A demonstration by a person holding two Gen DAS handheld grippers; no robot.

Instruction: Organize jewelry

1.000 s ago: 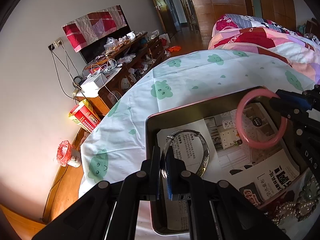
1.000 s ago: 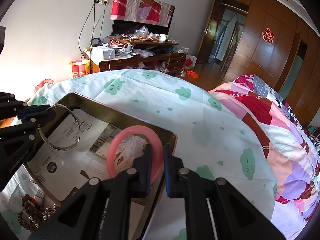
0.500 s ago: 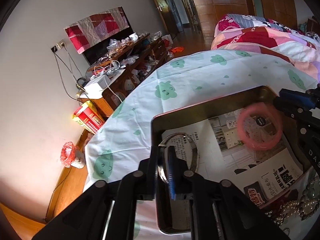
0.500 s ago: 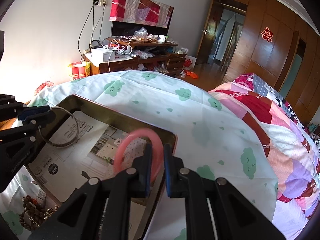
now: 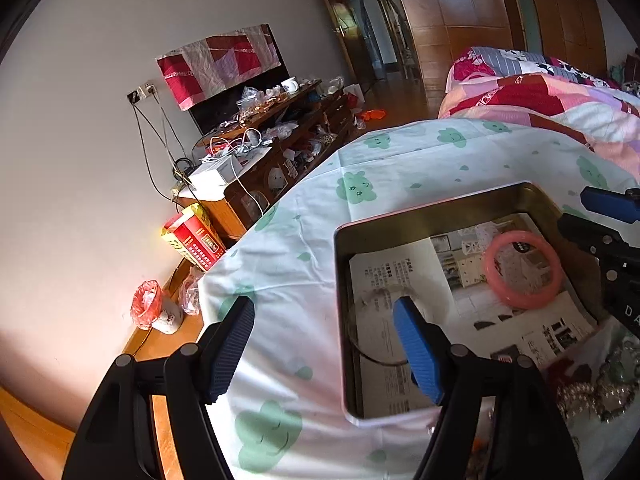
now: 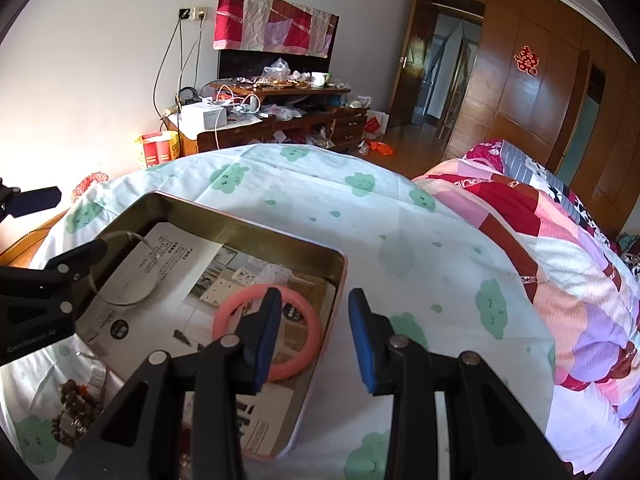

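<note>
The metal tin [image 5: 404,216] served as the reference point; it rested on a pale bedsheet [image 5: 304,248] printed with green clouds, and a printed paper sheet [image 6: 176,280] lined its floor. The left gripper [image 5: 324,344] stood at the tin's near left corner with its jaws opening and wide apart, nothing pressed between the pads; one finger was outside the tin wall, the other over the interior. The silver bangle [image 6: 124,268] lay flat on the paper at the tin's left end, blurred in the left wrist view. The right gripper [image 6: 314,336] straddled the tin's right wall, jaws opening, with no pad contact on any item. The pink bangle [image 6: 268,332] lay flat on the paper at the tin's right end, partly behind the inner finger. Beads and pearl strands [image 5: 596,396] lay on the sheet just outside the tin's near edge. Beyond the tin's right side lay a patchwork quilt [image 6: 560,264]. Well beyond the tin's far side stood a cluttered wooden cabinet [image 6: 280,120] against the wall. Only the right wrist view showed dark wooden beads [image 6: 76,412]; only the left wrist view showed a red bag [image 5: 146,304] on the floor.
</note>
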